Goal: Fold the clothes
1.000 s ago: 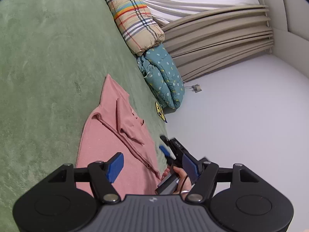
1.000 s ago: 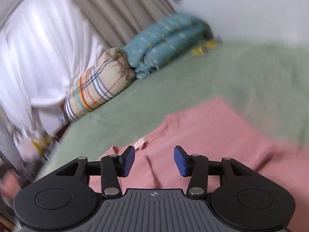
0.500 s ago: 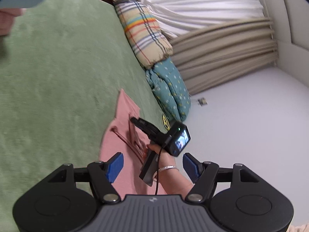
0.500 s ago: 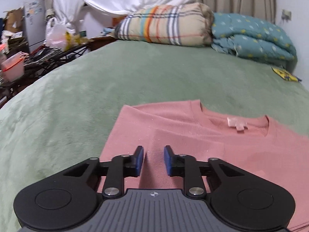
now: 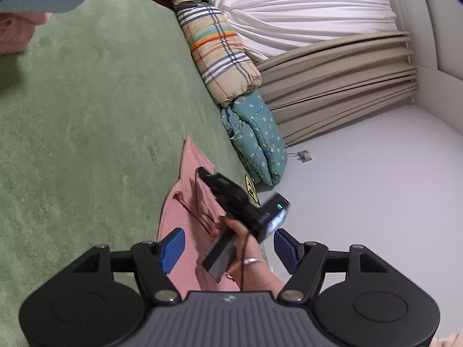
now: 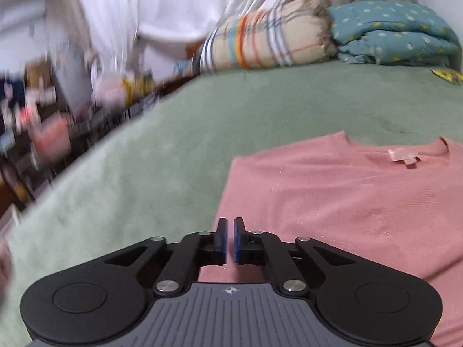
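Pink shirt (image 6: 347,202) flat on green blanket (image 6: 173,159), neckline toward 12 o'clock.
Right gripper (image 6: 230,240) pinched almost closed at the shirt's 9 o'clock edge, grasp on cloth unclear. Left gripper (image 5: 228,245) spread wide, holding nothing, above the shirt.

You are working in a bedroom in a home. The wide green blanket (image 5: 86,110) spread under you has the soft pile of bedding, and two rolled quilts lie along its far edge: a plaid one (image 5: 220,55) and a teal one with small yellow specks (image 5: 256,138), touching end to end. Behind them hang white drapes (image 5: 295,8) and pleated beige curtains (image 5: 341,84), next to a plain white wall (image 5: 376,196). In your right wrist view, the blurred left side shows crowded household clutter (image 6: 43,115) beside the bed. A pink shirt (image 6: 347,202) lies flat on the blanket, ordinary laundry for a room like this.
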The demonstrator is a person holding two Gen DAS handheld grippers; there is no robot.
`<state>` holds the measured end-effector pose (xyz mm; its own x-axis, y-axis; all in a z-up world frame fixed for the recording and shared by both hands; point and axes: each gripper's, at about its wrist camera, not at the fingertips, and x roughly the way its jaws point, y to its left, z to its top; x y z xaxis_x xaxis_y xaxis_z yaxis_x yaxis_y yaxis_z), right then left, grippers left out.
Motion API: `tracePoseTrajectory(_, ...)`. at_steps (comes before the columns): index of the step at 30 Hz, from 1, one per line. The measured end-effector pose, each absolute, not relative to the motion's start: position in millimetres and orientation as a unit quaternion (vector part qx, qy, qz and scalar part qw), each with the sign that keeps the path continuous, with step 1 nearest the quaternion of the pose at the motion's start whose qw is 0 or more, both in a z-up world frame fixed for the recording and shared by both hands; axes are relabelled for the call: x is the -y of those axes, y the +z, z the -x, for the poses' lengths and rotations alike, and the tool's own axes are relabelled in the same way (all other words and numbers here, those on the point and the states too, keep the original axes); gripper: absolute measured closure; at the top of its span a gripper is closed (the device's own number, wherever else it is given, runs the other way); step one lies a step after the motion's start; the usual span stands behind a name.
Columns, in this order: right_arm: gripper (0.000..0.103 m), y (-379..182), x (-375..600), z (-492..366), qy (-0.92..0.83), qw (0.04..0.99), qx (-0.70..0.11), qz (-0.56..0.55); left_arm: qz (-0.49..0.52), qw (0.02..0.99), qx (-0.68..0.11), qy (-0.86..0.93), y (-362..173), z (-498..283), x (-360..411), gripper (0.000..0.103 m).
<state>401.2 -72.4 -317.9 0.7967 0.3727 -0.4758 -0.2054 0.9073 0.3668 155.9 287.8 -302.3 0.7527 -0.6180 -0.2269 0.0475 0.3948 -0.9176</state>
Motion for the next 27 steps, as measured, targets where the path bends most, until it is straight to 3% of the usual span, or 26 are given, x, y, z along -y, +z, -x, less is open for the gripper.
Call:
tracePoseTrajectory(7,0.094,-326,124,-387,0.14,0.886,-0.329,-0.295,0.494,0.785,-0.284,-0.244,-285,-193,-260,0.035)
tracePoseTrajectory(13,0.096,-362,127,-344,0.179,0.82,-0.411,-0.354,0.471,0.78,-0.311,-0.269,-266,-300,-209,0.035)
tracePoseTrajectory(17,0.089,-340,143,-293,0.228,0.829,-0.352,-0.371,0.451,0.773,-0.353,-0.273,-270,-367,-168,0.035)
tracePoseTrajectory(20,0.077,-330,176,-275,0.21,0.85,-0.322,-0.361,0.45,0.755,-0.402,-0.257,-300,-434,-124,0.037)
tracePoseTrajectory(27,0.076,-332,253,-321,0.124,0.856,-0.265,-0.426,0.429,0.772,-0.433,-0.18,-345,-492,-93,0.041)
